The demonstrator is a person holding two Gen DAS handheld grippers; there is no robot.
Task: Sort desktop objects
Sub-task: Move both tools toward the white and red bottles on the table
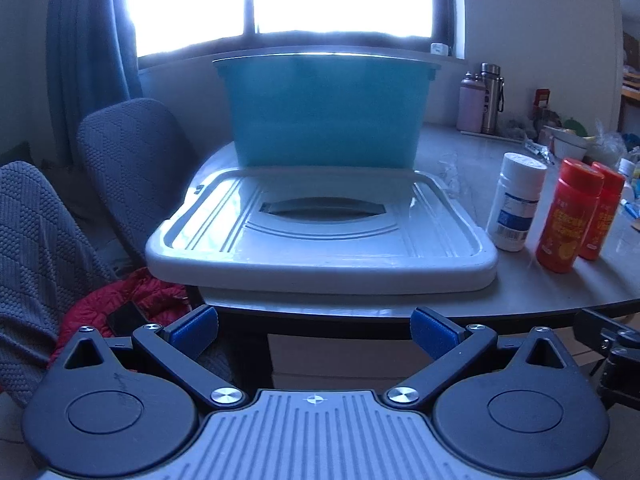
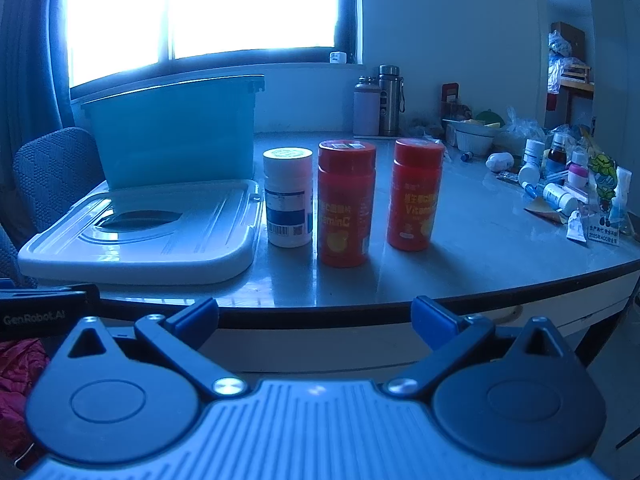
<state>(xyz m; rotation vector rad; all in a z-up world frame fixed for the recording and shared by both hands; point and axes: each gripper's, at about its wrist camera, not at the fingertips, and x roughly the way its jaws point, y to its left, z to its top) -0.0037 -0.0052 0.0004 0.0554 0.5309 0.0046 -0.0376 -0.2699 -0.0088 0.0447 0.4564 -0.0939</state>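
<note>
Ahead of the right gripper: grey round-edged table. Directly ahead on it: white pill bottle, two red Vitamin C bottles, upright. Ahead-left: grey bin lid, flat; teal storage bin behind. Far ahead: two flasks. Ahead-right: cluttered small bottles and packets.

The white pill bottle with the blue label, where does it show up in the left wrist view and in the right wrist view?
Left wrist view: the white pill bottle with the blue label stands at the right, left of two red bottles.
Right wrist view: it stands near the centre, left of the red bottles.
Shared landmark: the white plastic bin lid lying flat just left of the bottle in both views.
</note>
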